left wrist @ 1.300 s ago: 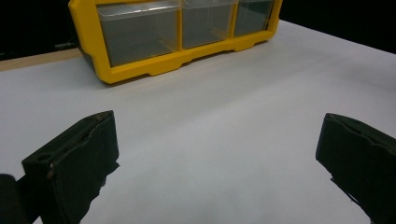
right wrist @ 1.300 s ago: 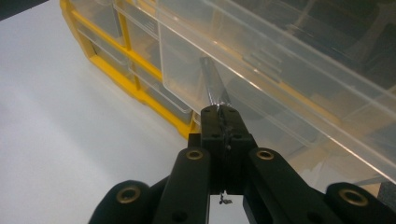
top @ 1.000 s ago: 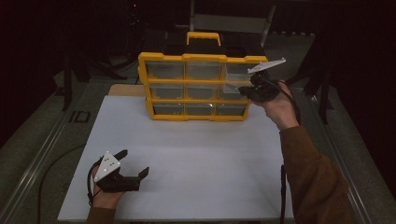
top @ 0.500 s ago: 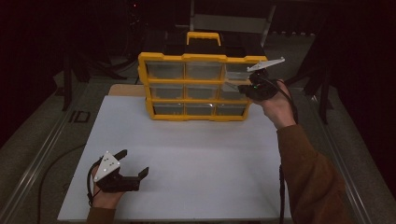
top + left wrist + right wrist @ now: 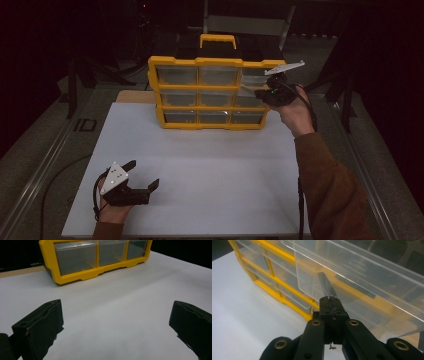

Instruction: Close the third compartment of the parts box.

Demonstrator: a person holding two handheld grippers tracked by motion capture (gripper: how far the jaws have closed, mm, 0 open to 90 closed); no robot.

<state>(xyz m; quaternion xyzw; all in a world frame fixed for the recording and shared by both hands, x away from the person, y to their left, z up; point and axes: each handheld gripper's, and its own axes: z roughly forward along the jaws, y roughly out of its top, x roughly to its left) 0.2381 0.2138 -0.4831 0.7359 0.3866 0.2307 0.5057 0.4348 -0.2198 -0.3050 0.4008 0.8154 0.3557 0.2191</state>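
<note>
The place looks like a recording lab or workshop: a white-topped bench [image 5: 210,165] framed by metal rails [image 5: 45,165] stands in a darkened room, carrying a yellow parts organiser [image 5: 210,95] with clear drawers, with dark stands behind.

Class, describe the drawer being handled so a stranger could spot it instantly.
Find the yellow plastic organiser cabinet with nine clear drawers at the far edge of the white table. Look at its right-hand column, middle row. That clear plastic drawer alone juts out of the frame, its front pinched by the right tool.
</note>
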